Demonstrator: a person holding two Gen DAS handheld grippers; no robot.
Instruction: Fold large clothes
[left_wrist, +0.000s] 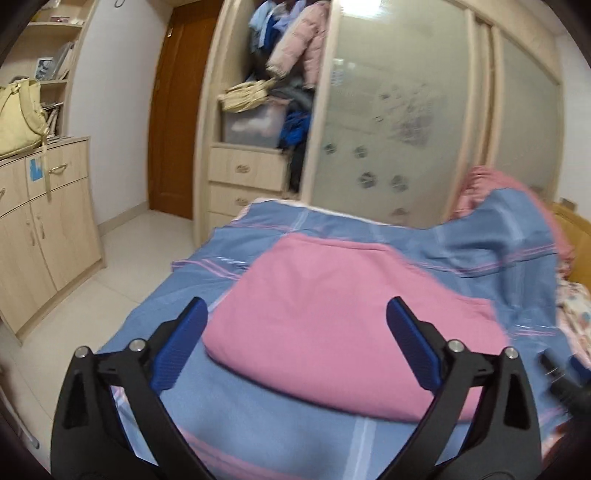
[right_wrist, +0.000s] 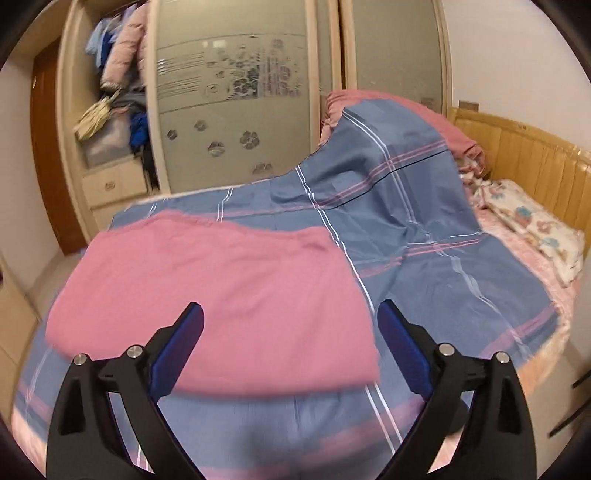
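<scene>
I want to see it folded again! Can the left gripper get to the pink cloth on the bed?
Probably yes. The left gripper is open and empty, pointing at the pink cloth, which lies folded on the blue bedspread. Nothing sits between them, and the cloth's near edge is free.

I see a plain pink folded garment (right_wrist: 207, 295) on my blue bedspread (right_wrist: 424, 280) crossed by pink and white stripes, with blue pads (left_wrist: 184, 347) on black grippers.

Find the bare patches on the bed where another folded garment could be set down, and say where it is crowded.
Free: the blue plaid cover right of the folded pink garment, and the strip in front of it near both open grippers. Crowded: the head end, where the cover humps over the pink bedding beside the floral pillow.
</scene>
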